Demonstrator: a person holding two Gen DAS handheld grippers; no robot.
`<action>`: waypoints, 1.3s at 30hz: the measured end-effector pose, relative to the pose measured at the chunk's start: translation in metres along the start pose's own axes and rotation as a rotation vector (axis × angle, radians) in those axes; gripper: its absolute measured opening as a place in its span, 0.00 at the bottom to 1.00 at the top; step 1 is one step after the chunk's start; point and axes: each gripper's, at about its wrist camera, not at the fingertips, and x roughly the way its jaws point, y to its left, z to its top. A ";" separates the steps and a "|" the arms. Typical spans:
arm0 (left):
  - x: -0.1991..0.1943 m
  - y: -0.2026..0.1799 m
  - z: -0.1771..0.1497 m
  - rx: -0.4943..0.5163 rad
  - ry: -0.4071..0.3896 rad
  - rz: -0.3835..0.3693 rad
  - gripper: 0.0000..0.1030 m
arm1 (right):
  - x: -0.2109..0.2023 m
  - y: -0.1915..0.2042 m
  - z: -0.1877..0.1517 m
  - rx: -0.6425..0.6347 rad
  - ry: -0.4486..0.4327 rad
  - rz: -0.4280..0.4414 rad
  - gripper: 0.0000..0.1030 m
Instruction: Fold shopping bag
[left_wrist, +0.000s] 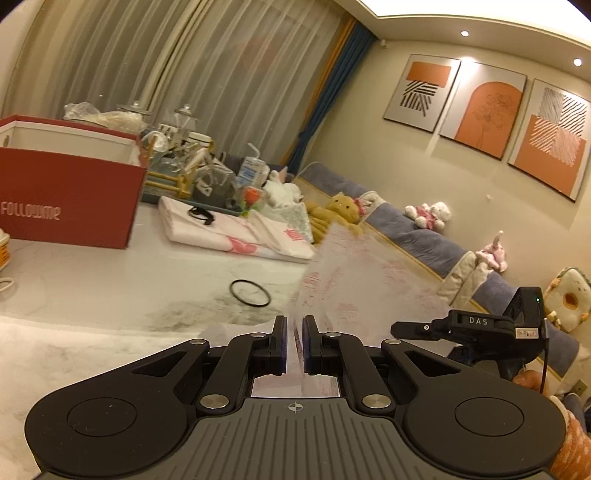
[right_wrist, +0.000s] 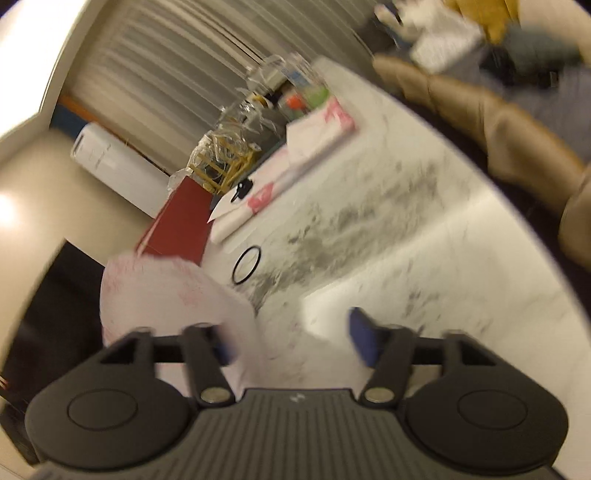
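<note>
While the left gripper (left_wrist: 294, 341) pinches the thin white shopping bag (left_wrist: 354, 280) at lower centre, the right gripper (right_wrist: 291, 341) stands spread, gripping nothing.

A red box (left_wrist: 66, 192) stands on the marble desk (left_wrist: 110, 280), a black ring (left_wrist: 250, 292) lies near it, and 3 framed prints (left_wrist: 480, 114) hang above a sofa (left_wrist: 417, 236).

The shopping bag (left_wrist: 354, 280) is thin, translucent white plastic printed with faint red marks. In the left wrist view it is pinched between the closed pads of the left tool (left_wrist: 294, 332) and rises from there as a crumpled, upright sheet, lifted off the marbled bench (left_wrist: 110, 288). In the blurred right wrist view it (right_wrist: 166, 295) bulges in a rounded, loosely curled mass at the left.
</note>
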 end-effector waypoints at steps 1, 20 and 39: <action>-0.001 -0.002 0.001 -0.002 -0.006 -0.018 0.06 | -0.008 0.006 0.000 -0.075 -0.029 -0.015 0.73; 0.027 -0.019 0.039 0.000 -0.034 -0.143 0.06 | 0.026 0.083 -0.013 -0.567 0.034 -0.073 0.33; 0.047 0.018 0.016 -0.011 0.135 0.113 0.06 | 0.050 0.005 0.000 0.068 0.202 0.282 0.56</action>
